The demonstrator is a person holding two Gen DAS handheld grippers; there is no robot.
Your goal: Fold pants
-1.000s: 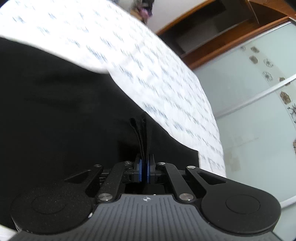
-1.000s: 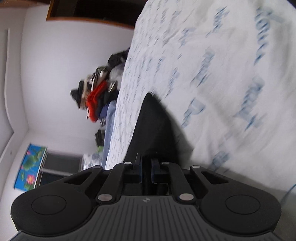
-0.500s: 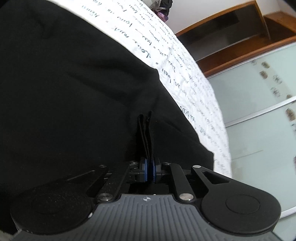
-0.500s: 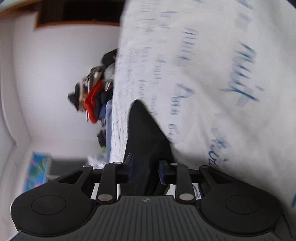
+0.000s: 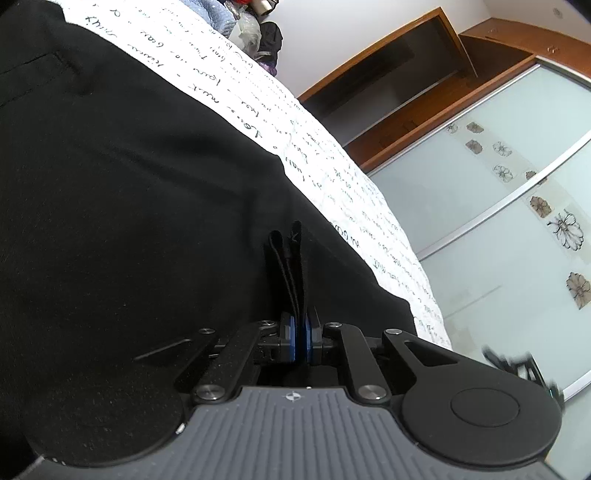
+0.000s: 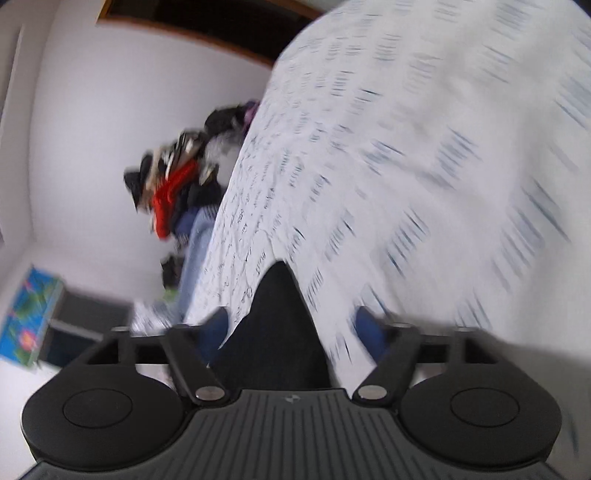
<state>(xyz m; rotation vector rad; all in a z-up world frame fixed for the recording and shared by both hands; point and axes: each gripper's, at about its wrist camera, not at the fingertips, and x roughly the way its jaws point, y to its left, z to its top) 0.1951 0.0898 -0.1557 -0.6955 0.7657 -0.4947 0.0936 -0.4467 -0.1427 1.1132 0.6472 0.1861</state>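
Note:
The black pants [image 5: 129,192] lie spread over a white bed sheet [image 5: 332,162] printed with handwriting. My left gripper [image 5: 300,332] is shut on a folded edge of the pants, and the pinched fabric sticks up between the blue pads. In the right wrist view a pointed corner of the pants [image 6: 277,317] lies on the sheet [image 6: 424,166] between the spread fingers of my right gripper [image 6: 291,328], which is open and holds nothing. That view is blurred by motion.
A pile of mixed clothes [image 6: 177,184] sits at the far end of the bed against a white wall; it also shows in the left wrist view [image 5: 258,26]. A wooden wardrobe with frosted sliding doors [image 5: 498,206] stands beyond the bed's edge.
My right gripper has opened and let go of the pants corner. My left gripper stays shut on the pants and has come lower over the fabric.

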